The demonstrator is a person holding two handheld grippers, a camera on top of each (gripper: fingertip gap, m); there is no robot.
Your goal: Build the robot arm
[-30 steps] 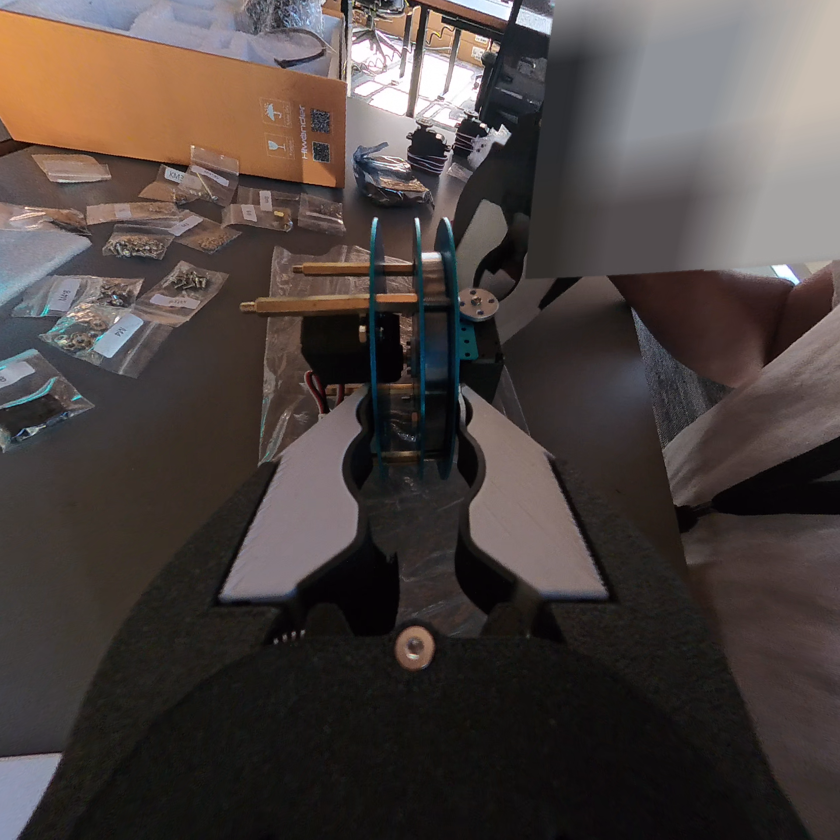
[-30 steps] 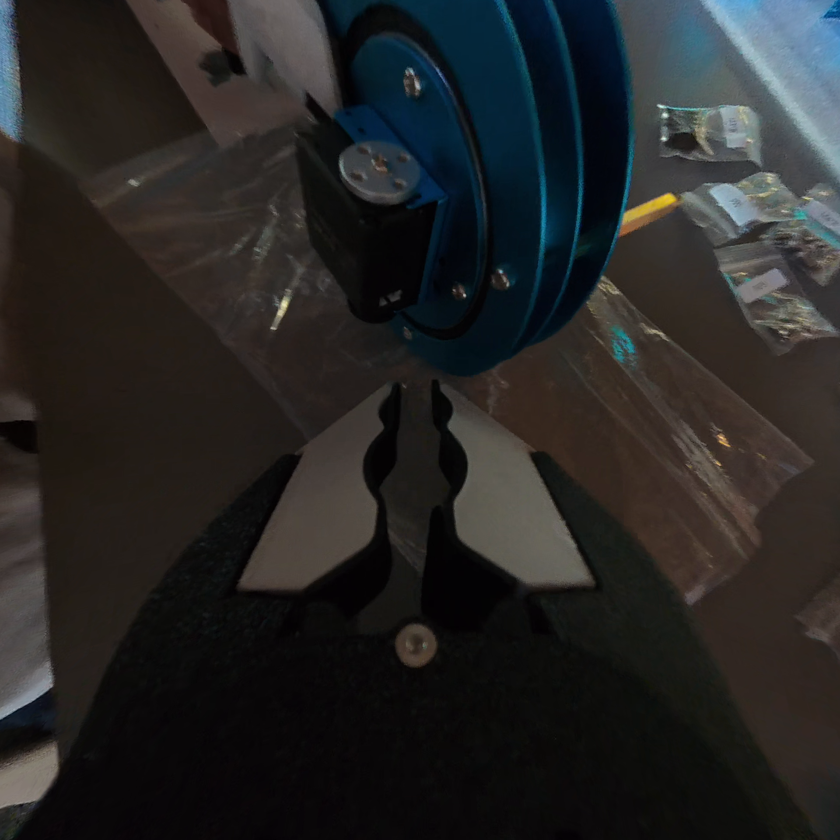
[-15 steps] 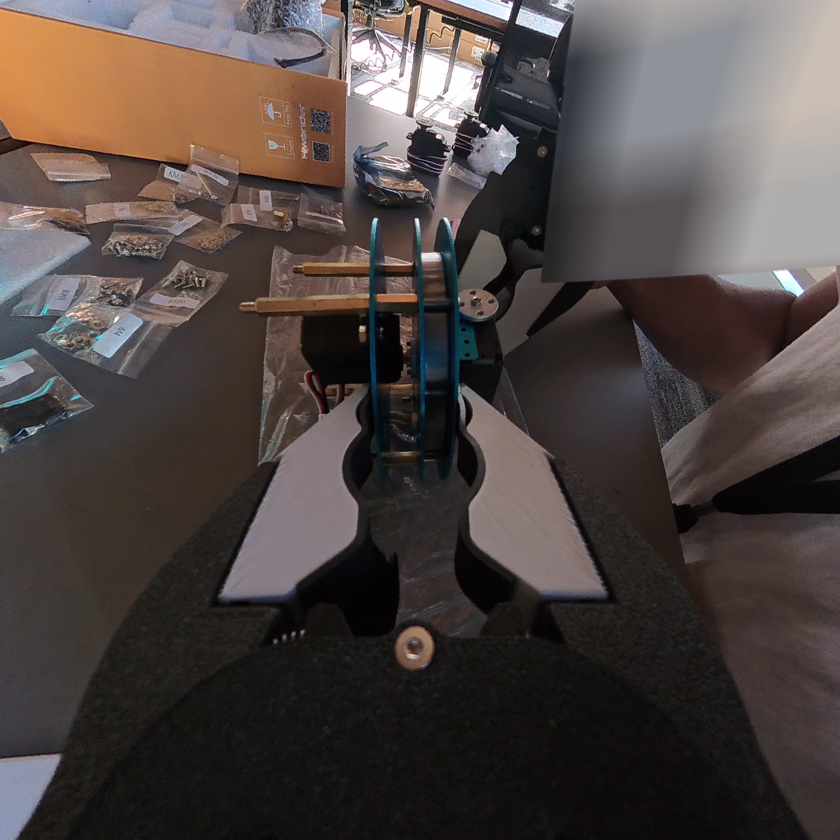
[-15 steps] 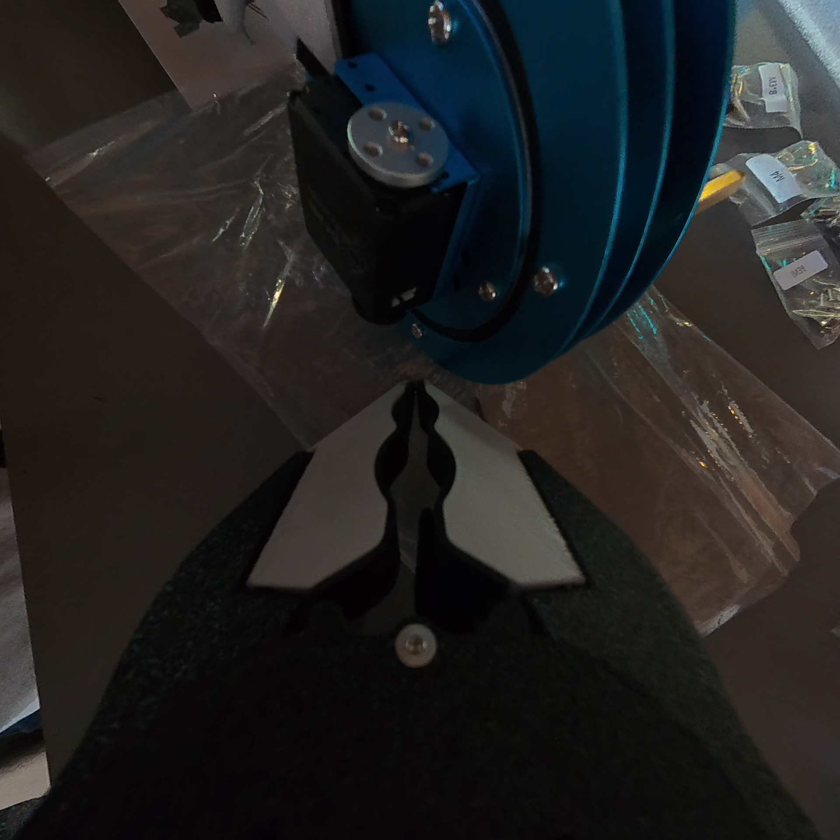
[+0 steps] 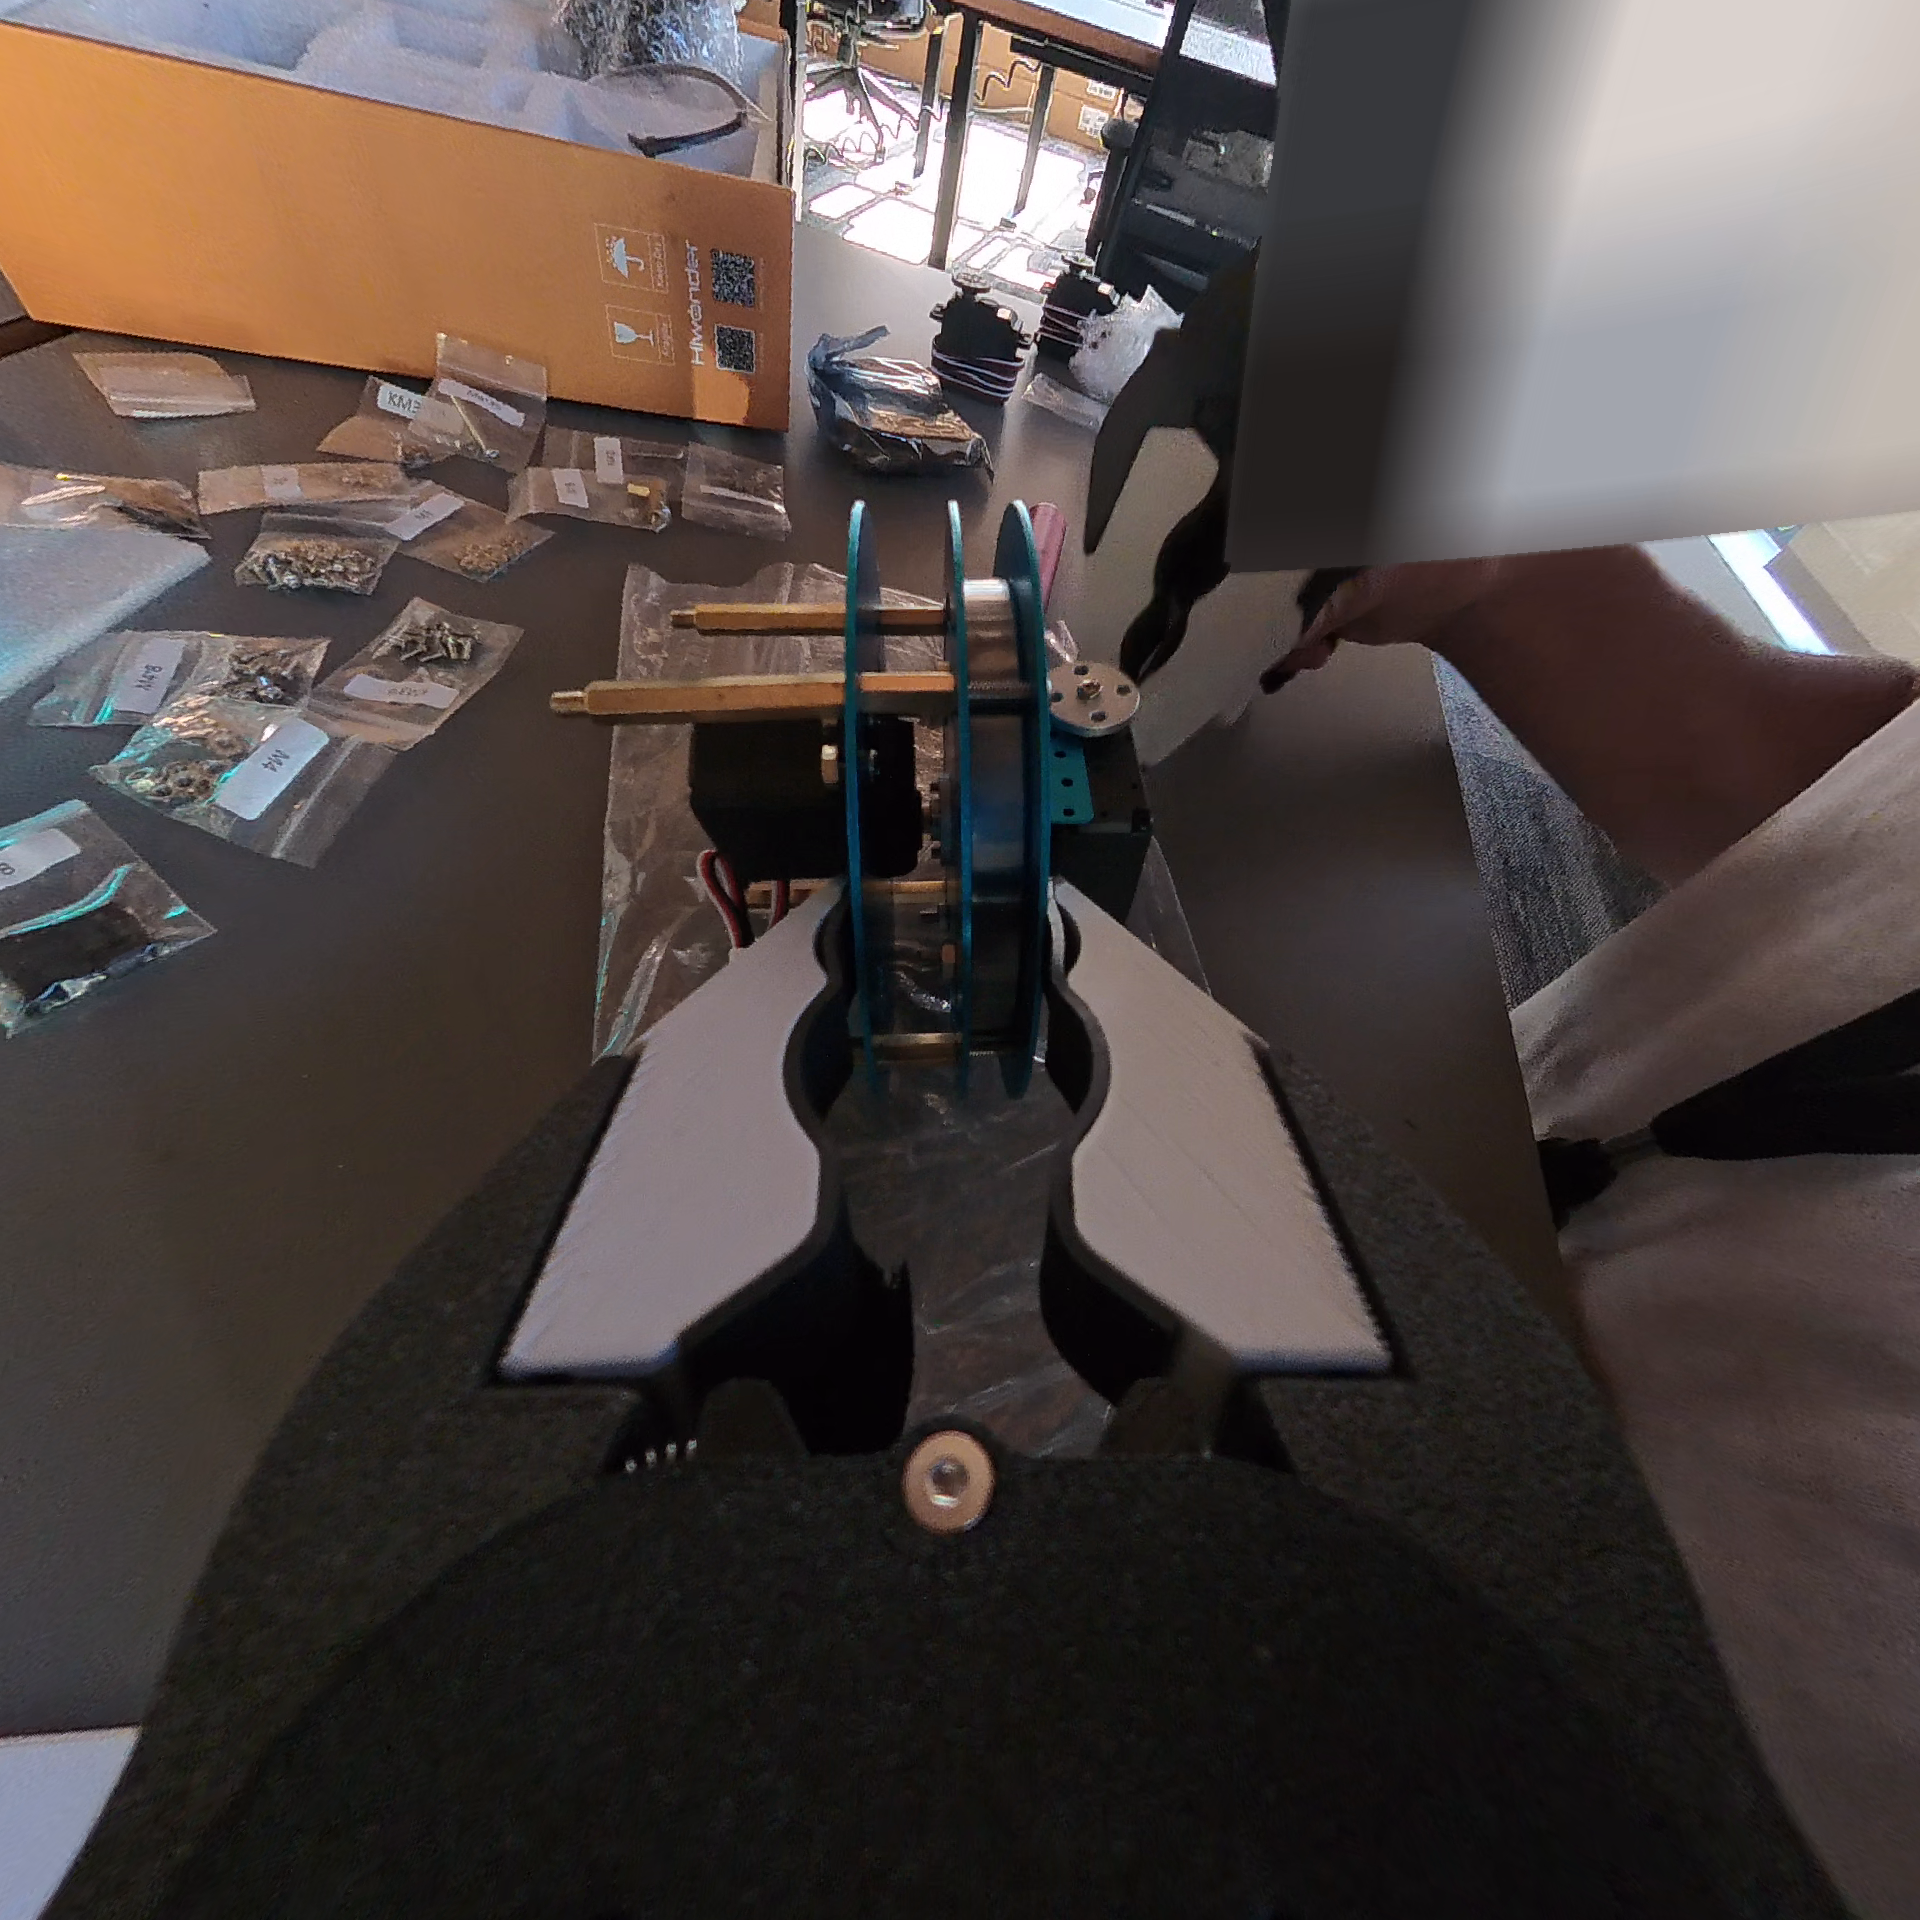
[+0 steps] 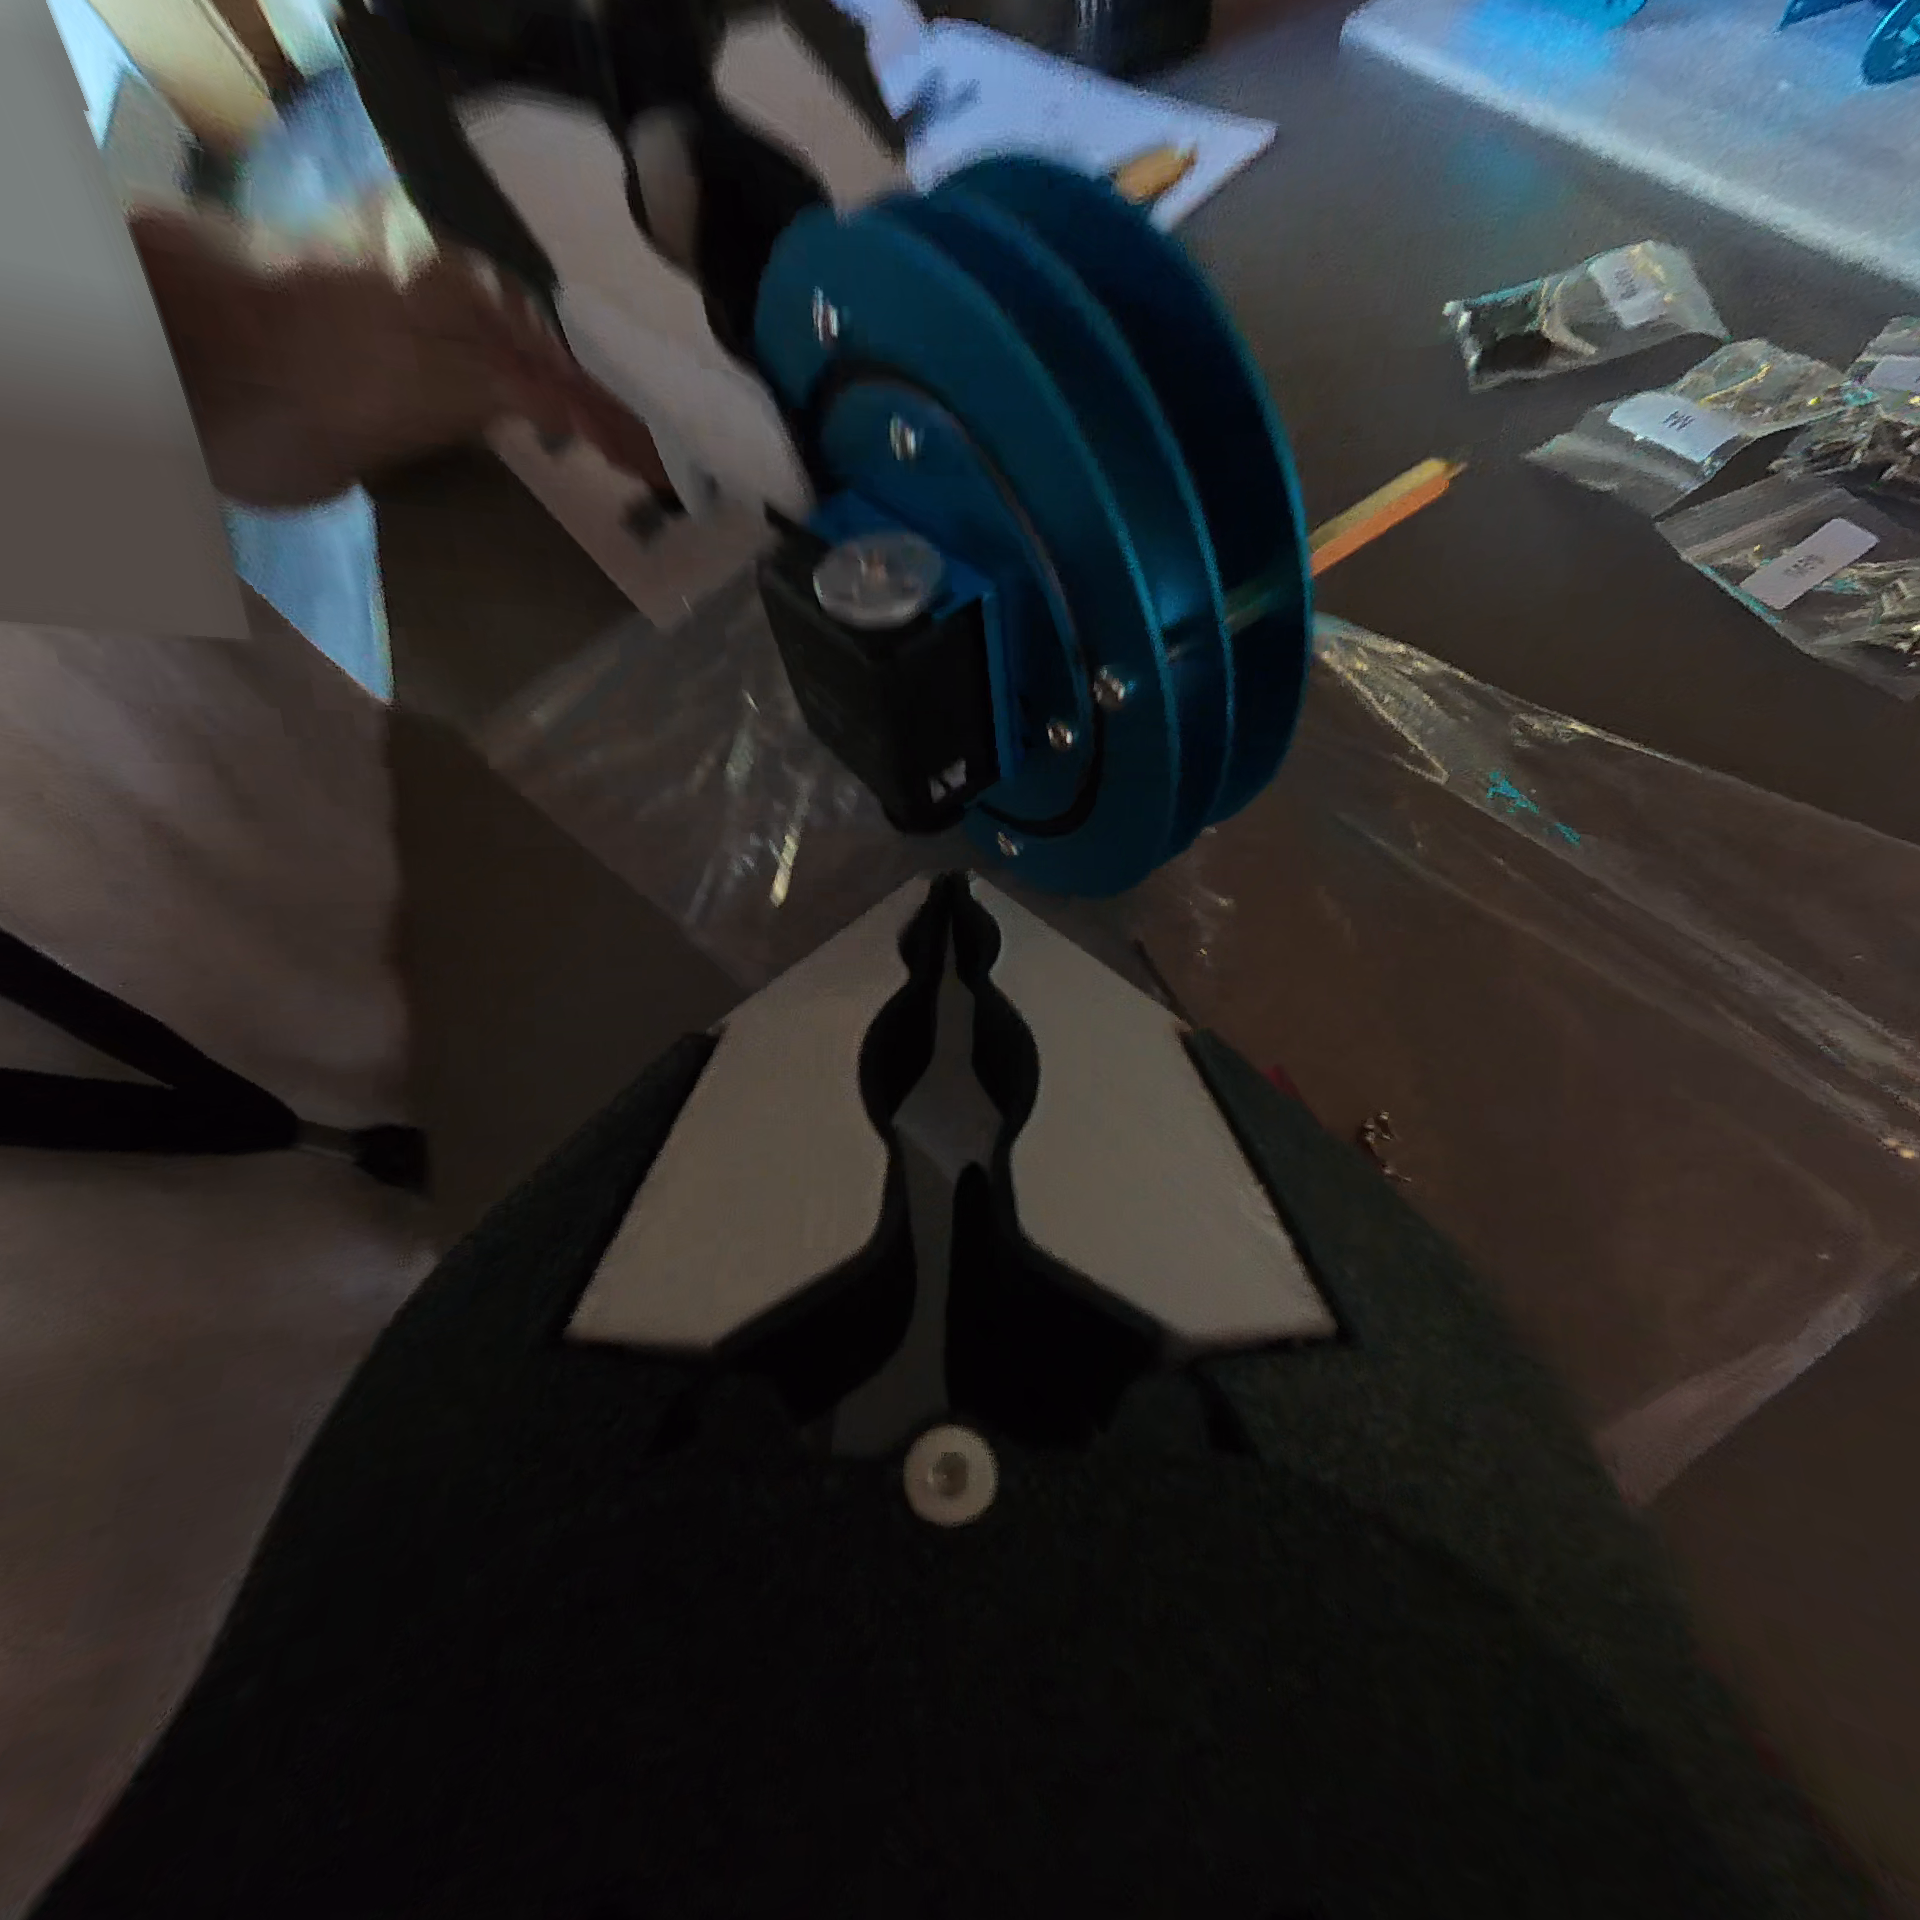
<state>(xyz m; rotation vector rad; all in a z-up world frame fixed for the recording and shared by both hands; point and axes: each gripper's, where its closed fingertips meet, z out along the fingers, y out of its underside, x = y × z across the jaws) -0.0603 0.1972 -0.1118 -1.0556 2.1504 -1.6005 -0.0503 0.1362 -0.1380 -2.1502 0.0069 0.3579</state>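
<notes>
The left claw [image 5: 940, 997] is pinching the blue disc assembly [image 5: 951, 790] upright on the desk [image 5: 312, 1091], squeezing evenly, while the right claw [image 6: 951, 894], pressed together, is hovering empty at 6 o'clock of it.

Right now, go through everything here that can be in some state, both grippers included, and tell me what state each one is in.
left gripper: shut on the blue disc assembly, fingers on its outer discs.
blue disc assembly: held upright on edge, brass standoffs pointing sideways.
right gripper: shut, empty, tips just short of the assembly.
cardboard box: open on top.
small parts bags: lying flat on the table.
large clear bag: flat under the assembly.
</notes>
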